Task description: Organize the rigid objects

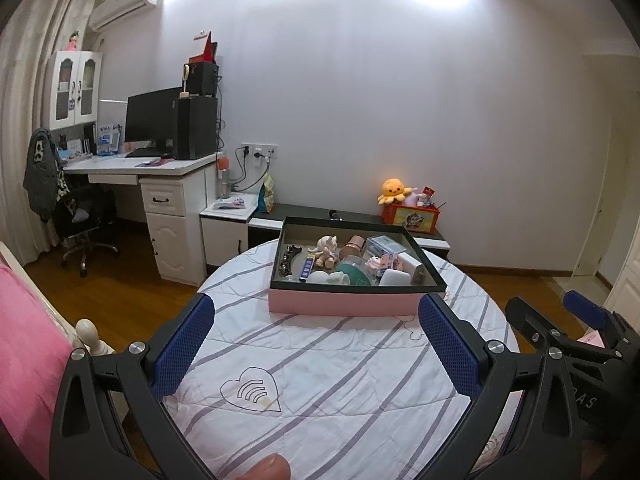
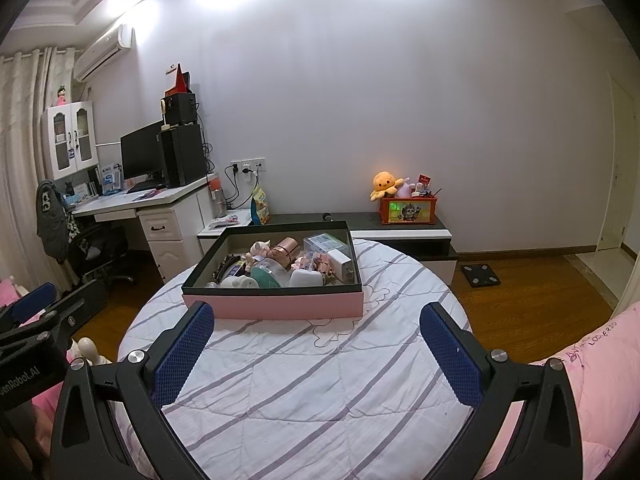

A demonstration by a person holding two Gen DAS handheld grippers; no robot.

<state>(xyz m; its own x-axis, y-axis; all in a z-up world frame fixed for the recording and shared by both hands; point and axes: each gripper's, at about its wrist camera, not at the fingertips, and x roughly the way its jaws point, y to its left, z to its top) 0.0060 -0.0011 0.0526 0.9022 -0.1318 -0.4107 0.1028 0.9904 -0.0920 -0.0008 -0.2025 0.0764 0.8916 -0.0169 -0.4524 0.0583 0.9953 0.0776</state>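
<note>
The pink box (image 1: 340, 304) sits at 12 o'clock on the round, stripe-covered counter (image 1: 320, 380), crammed with small things — a pale figurine (image 1: 328, 250), a copper jar (image 1: 354, 245), a white block (image 1: 394, 278) — most overlapping and hard to name. The left claw (image 1: 320, 344) and right claw (image 2: 316, 348) both hang released, holding nothing. A bed post (image 1: 87, 330) pokes up at 9 o'clock; the pink bedding (image 2: 592, 392) is cut off by the frame's edge.

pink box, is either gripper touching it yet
No, both the left gripper and the right gripper hang open over the striped cover, short of the pink box.
</note>
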